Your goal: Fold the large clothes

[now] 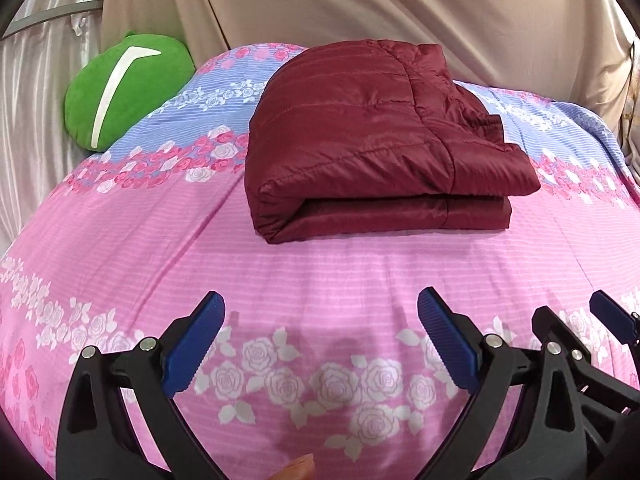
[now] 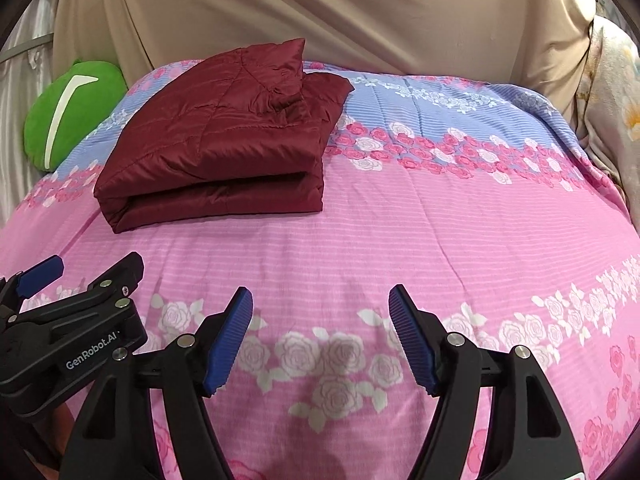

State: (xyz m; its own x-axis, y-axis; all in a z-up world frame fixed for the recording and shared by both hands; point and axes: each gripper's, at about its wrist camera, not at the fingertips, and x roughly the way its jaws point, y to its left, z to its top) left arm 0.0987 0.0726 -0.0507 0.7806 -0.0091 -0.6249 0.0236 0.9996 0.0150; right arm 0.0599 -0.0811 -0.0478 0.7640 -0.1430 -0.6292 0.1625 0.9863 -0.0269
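Note:
A dark red quilted jacket (image 1: pixel 372 140) lies folded into a thick rectangle on the bed; the right wrist view shows this jacket (image 2: pixel 224 148) at upper left. My left gripper (image 1: pixel 320 304) hangs open over the pink sheet, well short of the jacket, nothing between its blue pads. My right gripper (image 2: pixel 320 300) is open too, empty, close beside the left one and likewise back from the jacket. The right gripper's fingers (image 1: pixel 560 336) show at the left view's lower right. The left gripper's fingers (image 2: pixel 120 276) show at the right view's lower left.
The bed carries a pink and blue rose-print sheet (image 1: pixel 320 272). A green plush cushion (image 1: pixel 124 88) sits at the back left by a pale curtain. Beige cloth (image 2: pixel 320 12) hangs behind the bed. Floral fabric (image 2: pixel 616 92) stands at the far right edge.

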